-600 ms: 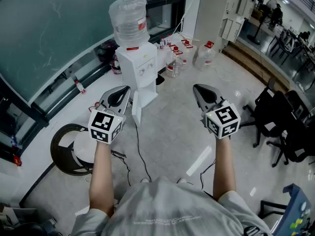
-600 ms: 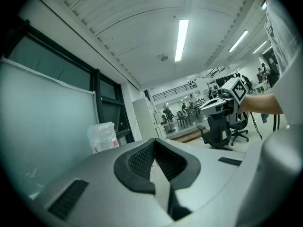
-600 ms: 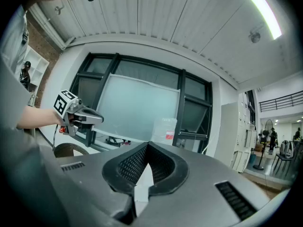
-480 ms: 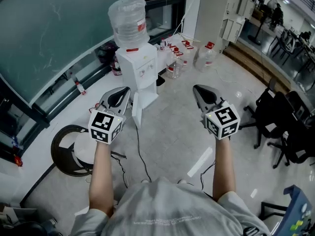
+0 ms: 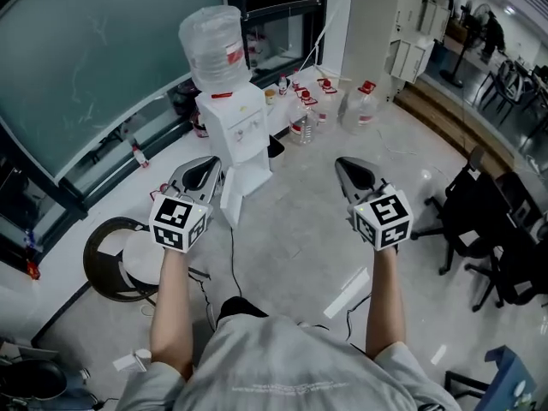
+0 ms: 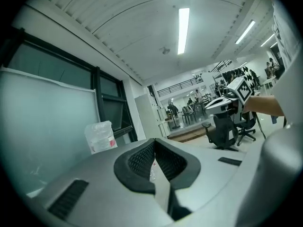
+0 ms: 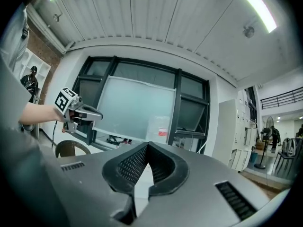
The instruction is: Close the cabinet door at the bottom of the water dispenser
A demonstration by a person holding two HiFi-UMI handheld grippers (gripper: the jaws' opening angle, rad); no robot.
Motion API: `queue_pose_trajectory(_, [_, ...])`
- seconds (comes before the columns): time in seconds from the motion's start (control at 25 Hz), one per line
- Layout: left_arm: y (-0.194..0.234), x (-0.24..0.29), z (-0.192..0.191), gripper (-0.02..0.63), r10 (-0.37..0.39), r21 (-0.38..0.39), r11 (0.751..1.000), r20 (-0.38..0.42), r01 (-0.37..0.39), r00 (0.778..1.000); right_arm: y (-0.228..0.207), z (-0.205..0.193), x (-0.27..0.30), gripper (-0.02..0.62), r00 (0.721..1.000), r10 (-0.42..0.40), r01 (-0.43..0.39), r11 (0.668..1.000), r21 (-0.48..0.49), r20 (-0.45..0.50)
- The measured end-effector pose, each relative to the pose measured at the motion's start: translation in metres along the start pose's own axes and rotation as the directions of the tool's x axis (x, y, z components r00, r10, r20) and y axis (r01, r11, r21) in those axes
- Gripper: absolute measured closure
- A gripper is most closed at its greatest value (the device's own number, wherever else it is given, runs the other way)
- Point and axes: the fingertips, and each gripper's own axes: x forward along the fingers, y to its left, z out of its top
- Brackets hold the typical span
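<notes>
Cabinet door (image 5: 229,202), flat white panel; ajar on boxy water dispenser (image 5: 235,127).

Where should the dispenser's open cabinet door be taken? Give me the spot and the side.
Probably the free edge of the cabinet door, farthest from its hinge on the water dispenser. It stands swung out towards you, so come from its left with the left hand-held gripper and push.
</notes>
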Motion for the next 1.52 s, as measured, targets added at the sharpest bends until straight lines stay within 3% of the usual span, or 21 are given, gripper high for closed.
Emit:
queue_pose_trajectory(0.28, [-0.001, 0.042, -0.004, 0.586, 0.035, -0.059, 0.998, -0.007, -0.036, 0.999, -0.038, -0.014, 0.012, 0.569, 0.999, 0.026, -0.03, 0.995, -0.09, -0.04])
queue_pose_trajectory(0.44, [0.027, 0.072, -0.032, 0.586, 0.059, -0.077, 0.995, -0.016, -0.06, 0.998, -0.049, -0.021, 0.048, 0.569, 0.999, 0.043, -0.043, 0.999, -0.015, 0.0])
queue_pose_trajectory(0.52, [0.042, 0.088, -0.05, 0.586, 0.027, -0.07, 0.997, -0.009, -0.028, 1.0, -0.055, -0.026, 0.076, 0.569, 0.999, 0.038, -0.038, 0.999, 0.021, 0.022])
queue_pose_trajectory(0.64, [0.055, 0.12, -0.068, 0.588, -0.09, 0.009, 0.996, 0.01, 0.089, 0.996, -0.071, -0.033, 0.126, 0.569, 1.0, 0.0, -0.002, 0.998, 0.061, 0.021])
queue_pose_trajectory(0.72, [0.076, 0.144, -0.072, 0.588, -0.109, 0.032, 0.994, 0.046, 0.108, 0.993, -0.081, -0.032, 0.164, 0.569, 1.0, -0.004, 0.003, 0.998, 0.062, 0.022])
queue_pose_trajectory(0.92, [0.149, 0.198, -0.105, 0.588, -0.117, -0.137, 0.982, 0.086, 0.128, 0.989, -0.076, -0.038, 0.27, 0.569, 0.998, 0.055, -0.055, 0.998, 0.032, -0.024])
queue_pose_trajectory(1.04, [0.193, 0.225, -0.145, 0.588, -0.121, -0.268, 0.954, 0.072, 0.136, 0.99, -0.068, -0.042, 0.33, 0.569, 0.994, 0.111, -0.111, 0.988, 0.108, -0.001])
queue_pose_trajectory(1.16, [0.235, 0.239, -0.198, 0.588, -0.085, -0.395, 0.914, 0.04, 0.094, 0.996, -0.048, -0.066, 0.391, 0.569, 0.979, 0.201, -0.195, 0.974, 0.118, -0.038])
queue_pose_trajectory(1.36, [0.27, 0.249, -0.306, 0.588, -0.067, -0.415, 0.91, -0.12, 0.011, 0.991, -0.01, -0.126, 0.482, 0.569, 0.948, 0.291, -0.27, 0.95, 0.157, -0.131])
queue_pose_trajectory(1.52, [0.279, 0.244, -0.408, 0.586, -0.031, -0.455, 0.886, -0.243, -0.086, 0.97, 0.03, -0.189, 0.535, 0.569, 0.905, 0.378, -0.329, 0.913, 0.239, -0.197])
